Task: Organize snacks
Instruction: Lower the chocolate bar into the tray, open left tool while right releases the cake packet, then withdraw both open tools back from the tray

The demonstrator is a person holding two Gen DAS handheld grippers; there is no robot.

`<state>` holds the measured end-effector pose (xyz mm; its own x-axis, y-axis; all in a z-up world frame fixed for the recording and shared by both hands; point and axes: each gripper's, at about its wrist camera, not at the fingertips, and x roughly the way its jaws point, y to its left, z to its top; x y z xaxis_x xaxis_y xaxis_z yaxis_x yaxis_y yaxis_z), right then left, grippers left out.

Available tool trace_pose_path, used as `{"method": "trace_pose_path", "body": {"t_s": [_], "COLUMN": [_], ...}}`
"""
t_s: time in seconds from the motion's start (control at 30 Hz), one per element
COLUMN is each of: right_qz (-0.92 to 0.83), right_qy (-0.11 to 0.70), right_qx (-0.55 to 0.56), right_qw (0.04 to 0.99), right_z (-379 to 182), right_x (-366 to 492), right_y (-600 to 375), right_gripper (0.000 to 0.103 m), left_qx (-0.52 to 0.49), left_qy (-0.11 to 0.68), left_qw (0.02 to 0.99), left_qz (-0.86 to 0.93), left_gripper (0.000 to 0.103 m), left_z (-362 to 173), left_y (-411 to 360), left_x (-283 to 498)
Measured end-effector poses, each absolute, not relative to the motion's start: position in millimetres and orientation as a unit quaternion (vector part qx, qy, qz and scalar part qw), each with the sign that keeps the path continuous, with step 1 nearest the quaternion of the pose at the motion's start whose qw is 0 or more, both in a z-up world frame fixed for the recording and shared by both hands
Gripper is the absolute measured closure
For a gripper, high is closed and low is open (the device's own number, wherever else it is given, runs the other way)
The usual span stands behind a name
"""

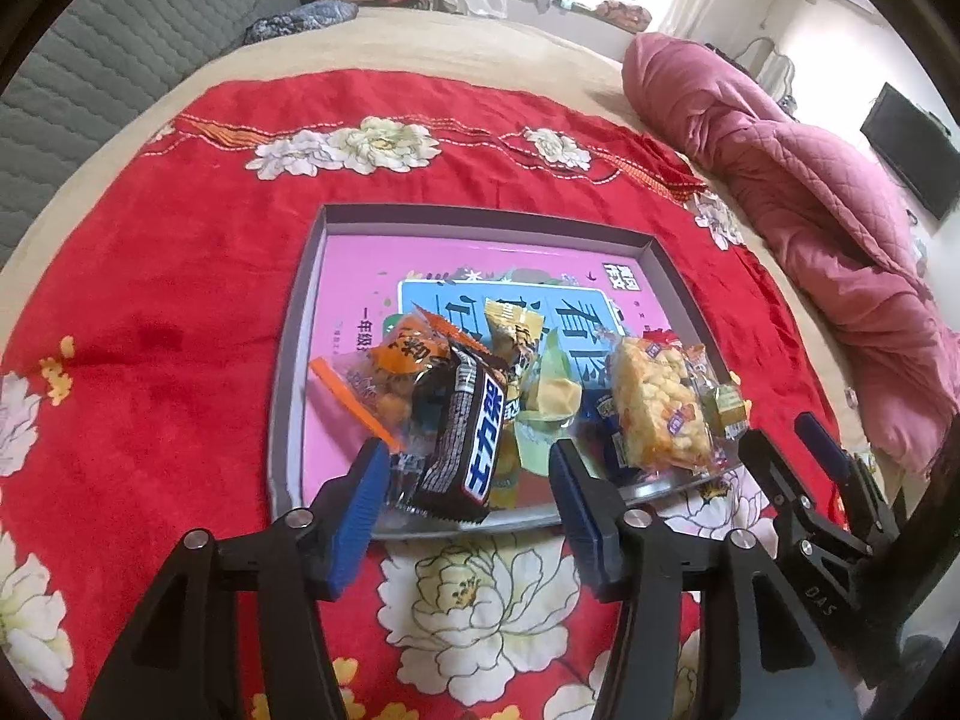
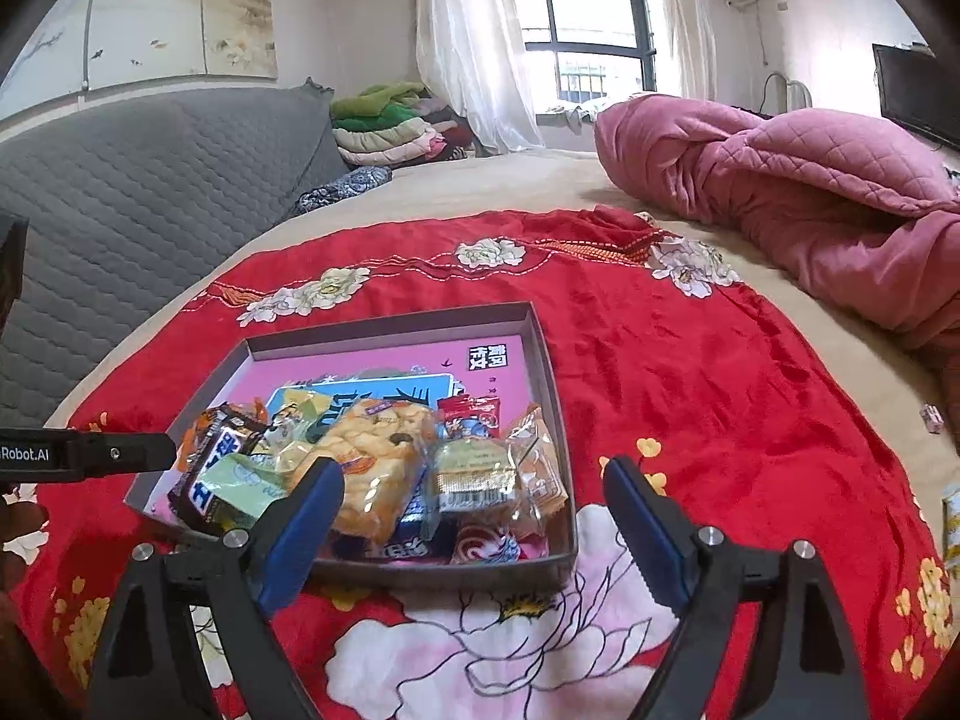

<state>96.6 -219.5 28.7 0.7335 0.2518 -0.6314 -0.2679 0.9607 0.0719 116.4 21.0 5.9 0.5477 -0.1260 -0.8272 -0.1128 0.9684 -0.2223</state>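
Your left claw (image 1: 468, 516) and right claw (image 2: 474, 534) both gape empty at the tray's (image 2: 552, 372) near rim. The snacks (image 2: 384, 468), chocolate bar (image 1: 462, 444) included, sit piled at six o'clock inside, apparently just deposited. Next, look around the bed for strays.

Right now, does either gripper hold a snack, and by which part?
Nothing is held. Left gripper and right gripper are open; snacks lie in the tray.
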Motion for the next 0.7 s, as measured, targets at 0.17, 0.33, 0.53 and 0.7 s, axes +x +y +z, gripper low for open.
{"method": "trace_pose_path", "body": {"t_s": [0.17, 0.33, 0.53, 0.7], "right_qz": [0.156, 0.148, 0.136, 0.124], "right_qy": [0.354, 0.360, 0.374, 0.374], "right_qx": [-0.005, -0.009, -0.031, -0.043], "right_qw": [0.922, 0.921, 0.917, 0.918], "right_z": [35.0, 46.4, 52.8, 57.3], "right_x": [85.0, 69.7, 43.6, 25.5], "right_y": [-213.4, -205.9, -201.9, -204.2], "right_gripper": [0.009, 0.009, 0.005, 0.005], "left_qx": [-0.119, -0.114, -0.108, -0.098], "left_qy": [0.474, 0.473, 0.466, 0.467], "left_qw": [0.873, 0.874, 0.878, 0.878], "left_qz": [-0.003, 0.009, 0.027, 0.031], "left_gripper": [0.037, 0.037, 0.037, 0.037], "left_z": [9.4, 13.4, 16.2, 17.7], "left_y": [20.3, 20.3, 17.5, 12.8], "left_x": [100.1, 79.9, 50.8, 35.2]}}
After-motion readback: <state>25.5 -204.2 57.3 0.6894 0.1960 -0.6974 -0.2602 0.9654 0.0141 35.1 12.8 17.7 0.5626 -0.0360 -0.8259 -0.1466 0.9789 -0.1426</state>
